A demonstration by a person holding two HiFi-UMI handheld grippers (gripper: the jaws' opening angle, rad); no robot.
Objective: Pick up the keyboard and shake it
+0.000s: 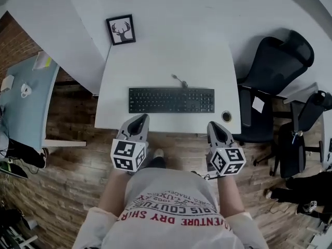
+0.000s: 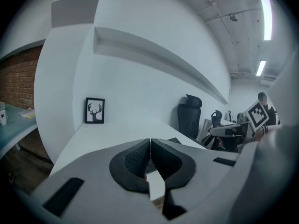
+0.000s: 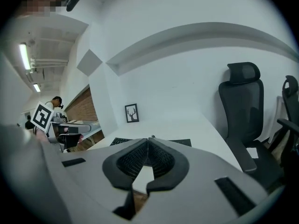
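Observation:
A black keyboard (image 1: 171, 100) lies flat on the white desk (image 1: 171, 66), its cable running off its far edge. My left gripper (image 1: 140, 119) hovers at the desk's near edge, just short of the keyboard's left end, shut and empty. At the same edge, in front of the keyboard's right end, my right gripper (image 1: 215, 125) is also shut with nothing in it. In the left gripper view the jaws of the left gripper (image 2: 150, 142) meet, with a corner of the keyboard (image 2: 174, 140) behind them. The right gripper view shows the right gripper (image 3: 148, 140) closed before the keyboard (image 3: 120, 141).
A framed deer picture (image 1: 121, 29) leans on the wall at the desk's far left. A round cable hole (image 1: 226, 116) sits near the desk's right front corner. Black office chairs (image 1: 270, 82) stand to the right. A light blue table (image 1: 28, 100) is at left. The floor is wood.

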